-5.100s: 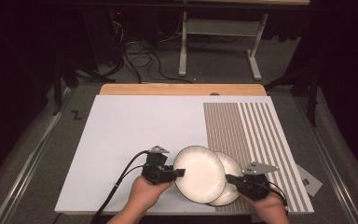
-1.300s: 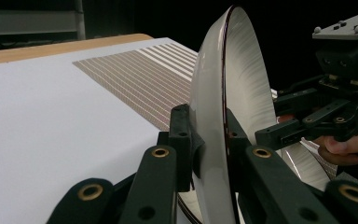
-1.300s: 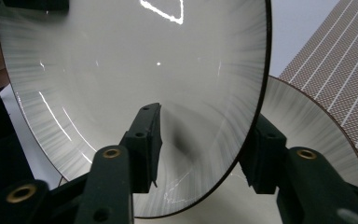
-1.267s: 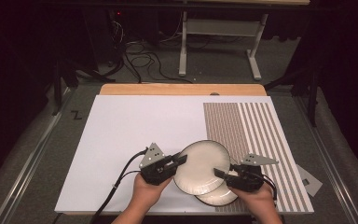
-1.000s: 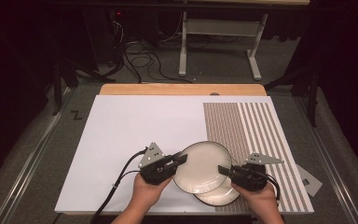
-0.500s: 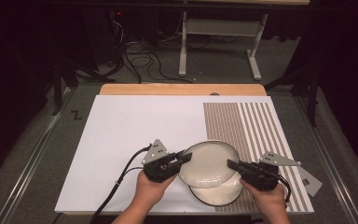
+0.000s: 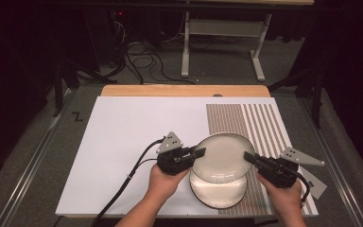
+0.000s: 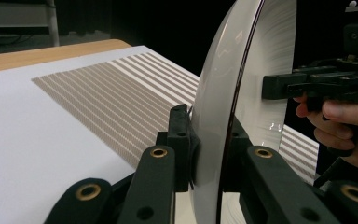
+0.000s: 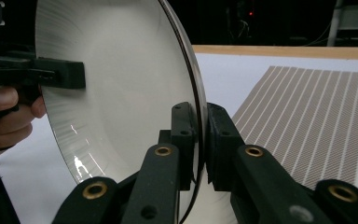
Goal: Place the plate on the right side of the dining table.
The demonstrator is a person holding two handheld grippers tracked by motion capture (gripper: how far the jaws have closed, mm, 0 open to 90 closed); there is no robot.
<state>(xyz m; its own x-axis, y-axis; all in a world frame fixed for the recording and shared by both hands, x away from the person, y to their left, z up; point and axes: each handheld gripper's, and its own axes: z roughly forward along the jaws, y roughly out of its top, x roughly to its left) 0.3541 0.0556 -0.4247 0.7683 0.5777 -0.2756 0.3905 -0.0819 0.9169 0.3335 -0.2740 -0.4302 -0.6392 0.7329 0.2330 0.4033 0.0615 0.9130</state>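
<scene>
Lifted clear of the lower plate [image 7: 217, 191] at lower centre since a second ago, upper plate [image 7: 222, 157] pinched at opposite rims by left gripper [image 7: 196, 153] and right gripper [image 7: 250, 158], likely being unstacked above the worktop [image 7: 123, 137].

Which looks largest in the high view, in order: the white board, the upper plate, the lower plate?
1. White board.
2 and 3. Upper plate and lower plate: unsure, since the upper plate hides part of the lower and is lifted nearer the camera.

Upper plate [image 7: 223, 157] higher, farther forward off lower plate [image 7: 218, 191].
</scene>
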